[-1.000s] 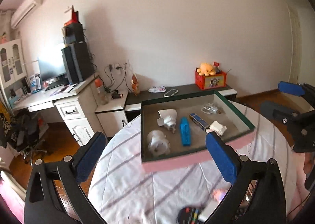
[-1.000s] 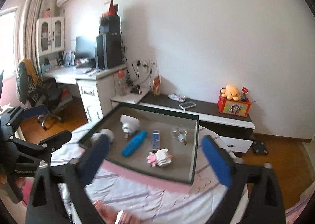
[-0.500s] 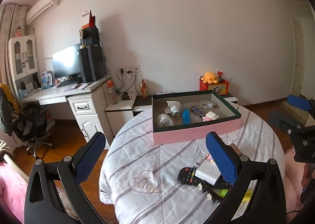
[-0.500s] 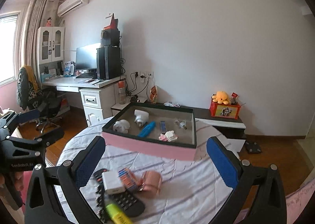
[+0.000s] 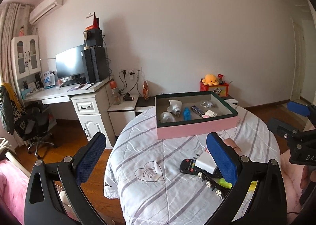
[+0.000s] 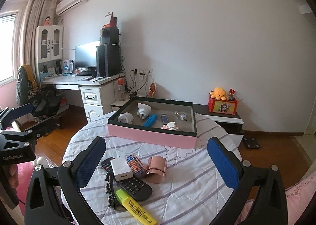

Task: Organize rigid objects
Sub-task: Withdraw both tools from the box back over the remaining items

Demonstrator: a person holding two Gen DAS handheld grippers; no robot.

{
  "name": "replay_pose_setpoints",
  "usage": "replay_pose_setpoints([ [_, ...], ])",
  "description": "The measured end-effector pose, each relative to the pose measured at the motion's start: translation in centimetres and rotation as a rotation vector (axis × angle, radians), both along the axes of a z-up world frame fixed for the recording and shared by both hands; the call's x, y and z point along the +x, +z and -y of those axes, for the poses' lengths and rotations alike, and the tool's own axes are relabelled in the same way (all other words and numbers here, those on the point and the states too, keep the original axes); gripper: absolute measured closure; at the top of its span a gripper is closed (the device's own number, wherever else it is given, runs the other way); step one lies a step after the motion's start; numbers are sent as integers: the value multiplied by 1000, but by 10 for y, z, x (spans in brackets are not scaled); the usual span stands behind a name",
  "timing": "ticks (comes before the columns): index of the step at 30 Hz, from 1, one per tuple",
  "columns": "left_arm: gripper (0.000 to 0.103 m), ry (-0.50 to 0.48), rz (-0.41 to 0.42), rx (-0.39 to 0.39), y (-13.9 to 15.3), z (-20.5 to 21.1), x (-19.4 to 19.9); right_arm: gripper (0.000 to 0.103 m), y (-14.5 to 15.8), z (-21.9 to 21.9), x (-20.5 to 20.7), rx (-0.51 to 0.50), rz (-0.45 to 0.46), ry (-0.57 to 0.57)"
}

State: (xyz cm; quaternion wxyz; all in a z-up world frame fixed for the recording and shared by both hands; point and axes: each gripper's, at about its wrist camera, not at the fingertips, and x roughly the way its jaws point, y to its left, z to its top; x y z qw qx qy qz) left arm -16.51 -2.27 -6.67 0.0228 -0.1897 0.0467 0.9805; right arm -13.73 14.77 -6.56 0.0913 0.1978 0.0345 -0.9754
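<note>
A pink box with a dark rim stands at the far side of the round table and holds plugs, a blue piece, a bulb and other small items. It also shows in the left wrist view. Near the front lie a black remote, a white charger, a yellow highlighter, a patterned roll and a copper cup. My right gripper is open and empty above this pile. My left gripper is open and empty over the table's left part.
A white desk with a monitor and an office chair stand at the left. A low cabinet with a red box and orange plush is behind the table. Wooden floor surrounds the table.
Both grippers have pulled back and up from the pink box. The pile of loose objects near the table's front edge has come into view. Both stayed open.
</note>
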Motion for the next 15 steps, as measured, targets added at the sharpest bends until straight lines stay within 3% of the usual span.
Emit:
replay_pose_setpoints([
  [15, 0, -35, 60, -45, -16, -13, -5, 0, -16, -15, 1, -3, 53, -35],
])
